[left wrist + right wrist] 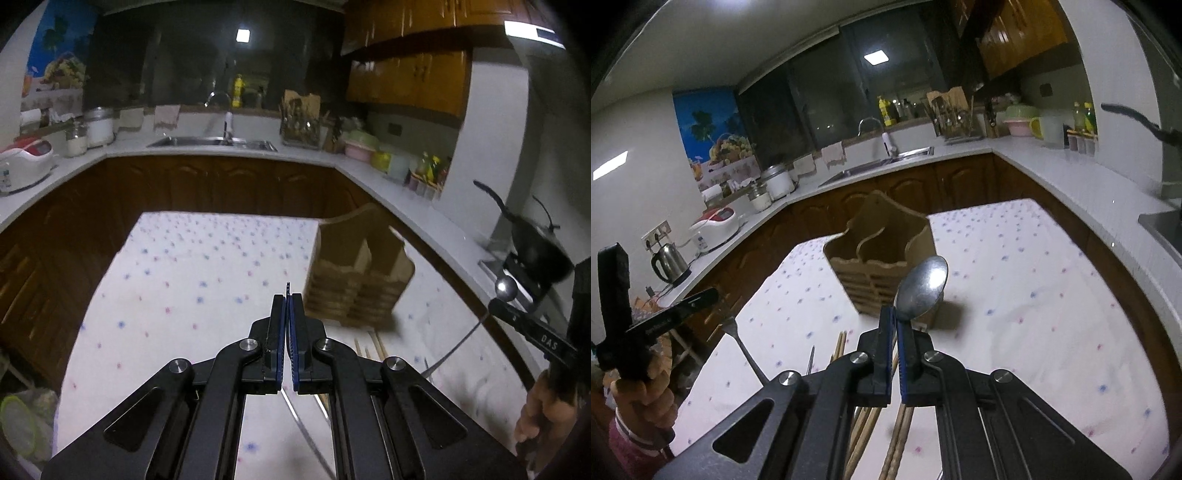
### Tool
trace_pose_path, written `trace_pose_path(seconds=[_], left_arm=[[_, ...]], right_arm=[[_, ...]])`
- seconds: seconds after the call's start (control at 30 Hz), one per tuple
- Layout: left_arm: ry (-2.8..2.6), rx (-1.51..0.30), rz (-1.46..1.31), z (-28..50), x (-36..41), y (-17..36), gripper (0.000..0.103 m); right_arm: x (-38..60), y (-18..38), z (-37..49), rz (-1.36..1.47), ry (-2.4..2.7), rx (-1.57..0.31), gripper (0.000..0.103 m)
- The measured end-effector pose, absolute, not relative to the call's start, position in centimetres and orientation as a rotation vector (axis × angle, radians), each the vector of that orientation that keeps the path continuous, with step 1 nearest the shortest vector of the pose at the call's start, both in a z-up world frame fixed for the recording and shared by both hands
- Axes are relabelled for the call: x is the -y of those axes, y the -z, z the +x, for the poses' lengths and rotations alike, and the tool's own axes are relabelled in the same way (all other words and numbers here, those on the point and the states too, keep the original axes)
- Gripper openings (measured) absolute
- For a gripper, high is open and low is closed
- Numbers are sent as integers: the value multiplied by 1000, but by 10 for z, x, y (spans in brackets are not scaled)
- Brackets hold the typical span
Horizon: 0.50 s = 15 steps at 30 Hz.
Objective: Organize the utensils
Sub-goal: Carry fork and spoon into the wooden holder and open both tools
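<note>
A tan utensil holder (882, 254) with two compartments stands on the dotted tablecloth (1034, 295); it also shows in the left wrist view (358, 273). My right gripper (897, 314) is shut on a metal spoon (923, 288), bowl up, held above the cloth just in front of the holder. That spoon (505, 288) and my right gripper (496, 304) show at the right of the left wrist view. My left gripper (287, 299) is shut on a fork, whose tines (287, 286) peek above the pads; the fork (738, 343) shows in the right wrist view. Wooden chopsticks (840, 343) lie on the cloth.
White counters run around the table on three sides, with a sink (214, 142), a kettle (670, 264), a rice cooker (716, 221), jars and a black pan (535, 243). A bin (22, 424) sits left of the table.
</note>
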<state>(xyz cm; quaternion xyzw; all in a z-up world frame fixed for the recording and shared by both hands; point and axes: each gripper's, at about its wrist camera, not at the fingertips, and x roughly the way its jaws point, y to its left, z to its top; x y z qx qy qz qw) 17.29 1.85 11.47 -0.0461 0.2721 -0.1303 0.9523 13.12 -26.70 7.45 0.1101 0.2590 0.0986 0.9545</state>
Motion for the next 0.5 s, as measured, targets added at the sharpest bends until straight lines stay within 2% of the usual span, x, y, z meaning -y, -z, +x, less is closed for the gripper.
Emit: trace_pose_path(seconds=[0.5], left_arm=[[162, -376, -72, 275, 23, -180, 2]], right_arm=[[275, -145, 207, 156, -126, -338, 2]])
